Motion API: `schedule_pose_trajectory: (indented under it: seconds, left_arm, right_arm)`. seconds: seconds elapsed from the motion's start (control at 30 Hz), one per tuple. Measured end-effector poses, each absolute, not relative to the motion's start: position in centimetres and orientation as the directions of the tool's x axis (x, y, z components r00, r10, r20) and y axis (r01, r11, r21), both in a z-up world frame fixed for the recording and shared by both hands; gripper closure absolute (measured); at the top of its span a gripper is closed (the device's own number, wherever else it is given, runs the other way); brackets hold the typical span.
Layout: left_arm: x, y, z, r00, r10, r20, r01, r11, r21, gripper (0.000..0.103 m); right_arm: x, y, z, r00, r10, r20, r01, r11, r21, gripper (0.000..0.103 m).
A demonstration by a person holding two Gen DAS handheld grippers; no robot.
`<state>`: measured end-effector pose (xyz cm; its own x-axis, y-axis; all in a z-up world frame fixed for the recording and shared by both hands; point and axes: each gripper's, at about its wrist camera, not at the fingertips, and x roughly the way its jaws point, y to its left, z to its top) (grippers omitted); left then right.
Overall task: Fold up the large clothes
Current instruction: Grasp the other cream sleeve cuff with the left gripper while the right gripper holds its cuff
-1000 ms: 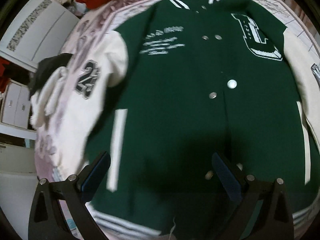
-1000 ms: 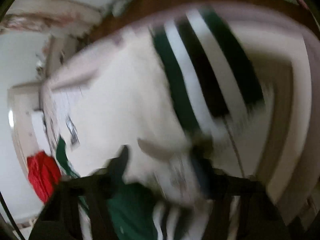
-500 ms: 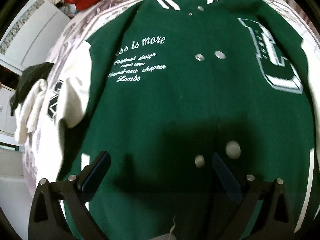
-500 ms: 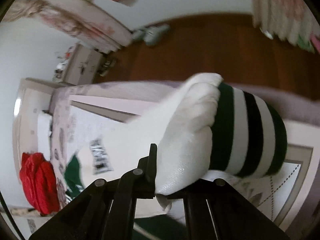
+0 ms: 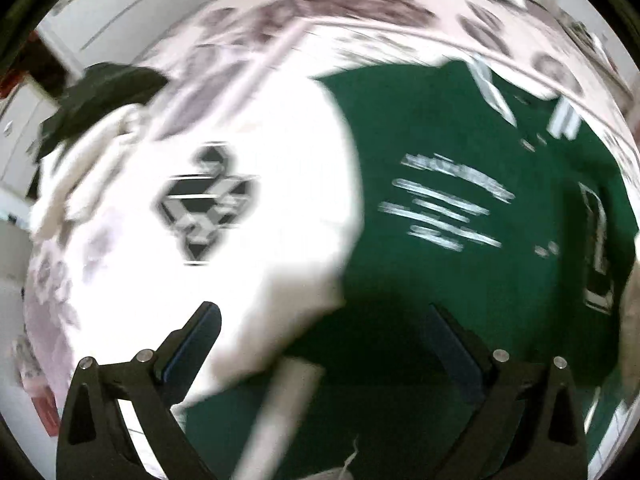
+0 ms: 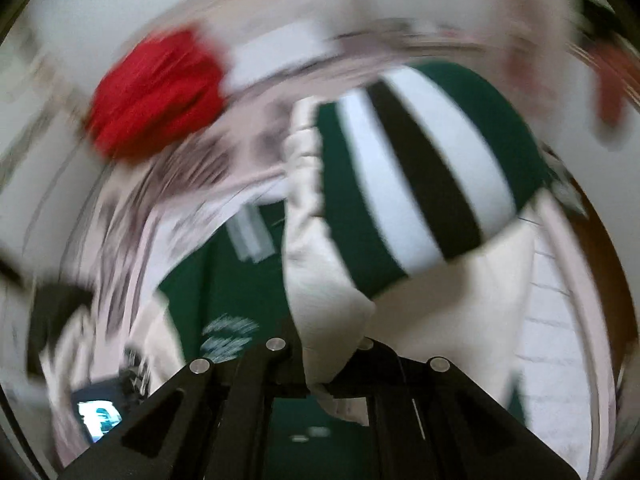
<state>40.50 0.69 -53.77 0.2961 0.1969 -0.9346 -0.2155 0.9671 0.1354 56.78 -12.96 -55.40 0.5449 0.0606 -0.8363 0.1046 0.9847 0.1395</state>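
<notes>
**Right sleeve lifted by its cuff, left jaws empty over the other sleeve**

The green varsity jacket [image 5: 460,208] lies front-up on the patterned bedspread [image 5: 360,24], collar toward 1 o'clock in the left wrist view, body running down toward 6. The right gripper [image 6: 332,364] has its jaws clamped on the cream sleeve [image 6: 320,280] just behind the striped cuff [image 6: 420,168], which stands up from the jaws toward 1 o'clock, clear of the bed. In that view the green body lies at 8 to 9 o'clock of the jaws, so the sleeve's likely fold runs that way, across the chest.

The left gripper [image 5: 320,344] hangs with jaws wide apart and nothing between them. The other cream sleeve [image 5: 240,200], with its dark patch [image 5: 204,212], spreads from 12 to 10 o'clock of these jaws, its length running toward 7 o'clock. The left hand is clearly the nearer one to it. Both views are blurred, so finer contact is not readable.
</notes>
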Motion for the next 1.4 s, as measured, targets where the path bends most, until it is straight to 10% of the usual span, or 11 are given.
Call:
schedule_pose_trajectory:
  seconds: [0.23, 0.47, 0.83, 1.0, 1.07, 1.1, 1.4]
  left_arm:
    - [36.8, 10.7, -53.3, 0.259, 0.330, -0.908, -0.331, 0.913, 0.237, 0.000]
    - [29.8, 16.2, -54.3, 0.162, 0.212, -0.964, -0.463, 0.879, 0.116, 0.000]
    - [19.2, 22.9, -61.5, 0.235, -0.201, -0.951, -0.813, 0.496, -0.305, 0.007]
    - [18.5, 27.8, -62.7, 0.409, -0.132, -0.903, -0.872, 0.234, -0.430, 0.034]
    - [18.9, 29.7, -62.4, 0.403, -0.027, -0.915, -0.886, 0.240, -0.398, 0.084]
    - [19.4, 31.1, -62.4, 0.411, -0.006, -0.912, -0.882, 0.251, -0.399, 0.089]
    - [25.0, 40.4, -57.7, 0.496, 0.137, -0.858, -0.801, 0.455, -0.390, 0.097]
  right_arm:
    - [58.5, 6.1, -69.2, 0.241, 0.094, -0.966, -0.278, 0.960, 0.024, 0.096]
    - [53.1, 1.5, -70.1, 0.105, 0.363, -0.926, -0.108, 0.930, 0.352, 0.043]
    - [42.7, -2.5, -71.9, 0.031, 0.264, -0.964, 0.108, 0.958, 0.266, 0.041]
    - [41.1, 0.4, -72.8, 0.029, 0.231, -0.973, 0.097, 0.968, 0.233, 0.041]
    - [41.3, 1.8, -72.1, 0.050, 0.217, -0.975, 0.086, 0.971, 0.221, 0.041]
    - [41.3, 2.3, -71.7, 0.061, 0.210, -0.976, 0.081, 0.973, 0.215, 0.041]
    - [45.7, 8.8, -71.2, 0.192, 0.231, -0.954, 0.066, 0.967, 0.247, 0.041]
